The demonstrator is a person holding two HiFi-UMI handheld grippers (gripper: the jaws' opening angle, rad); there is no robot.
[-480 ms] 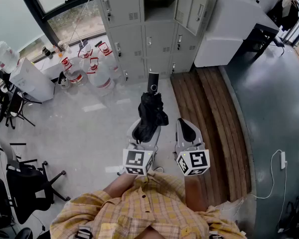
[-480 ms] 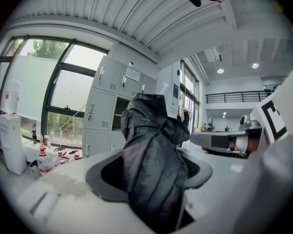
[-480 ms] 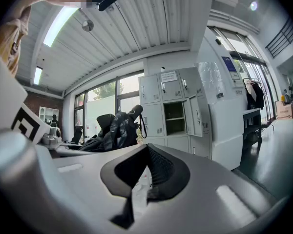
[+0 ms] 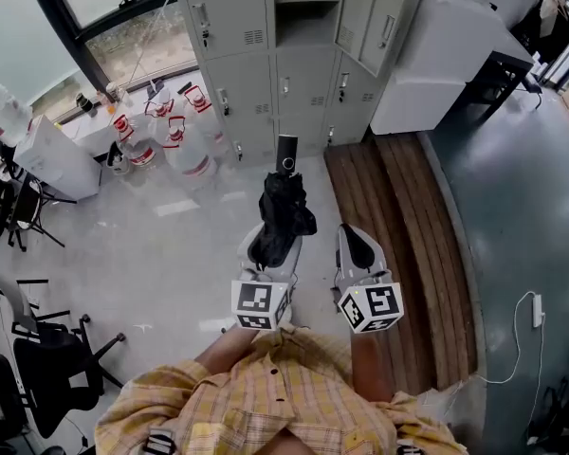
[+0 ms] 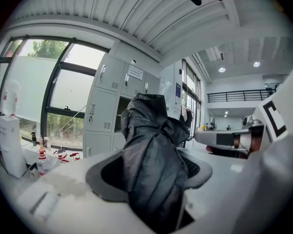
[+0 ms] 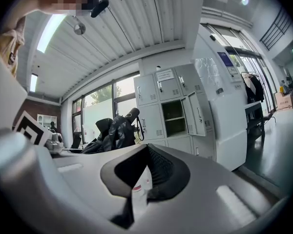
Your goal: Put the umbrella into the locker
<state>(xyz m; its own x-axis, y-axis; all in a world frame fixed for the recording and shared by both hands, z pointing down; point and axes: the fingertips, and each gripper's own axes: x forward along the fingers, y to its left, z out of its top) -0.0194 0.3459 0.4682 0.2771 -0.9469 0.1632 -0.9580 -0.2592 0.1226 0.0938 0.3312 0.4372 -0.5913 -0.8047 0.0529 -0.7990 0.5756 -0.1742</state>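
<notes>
The left fingers (image 5: 103, 175) and right fingers (image 6: 161, 172) lie side by side, both pointing at the grey locker bank (image 4: 229, 17), whose open compartment (image 4: 303, 12) stands well ahead of the fingertips. The left fingers are clamped on the folded black umbrella (image 4: 283, 218), which juts out beyond their tips with its handle (image 4: 286, 154) leading, while the right fingers are closed on nothing. The umbrella looks light, but its canopy cloth is soft and slick and may slip, so the stiff shaft inside the folds or the hard handle should give a surer hold.
</notes>
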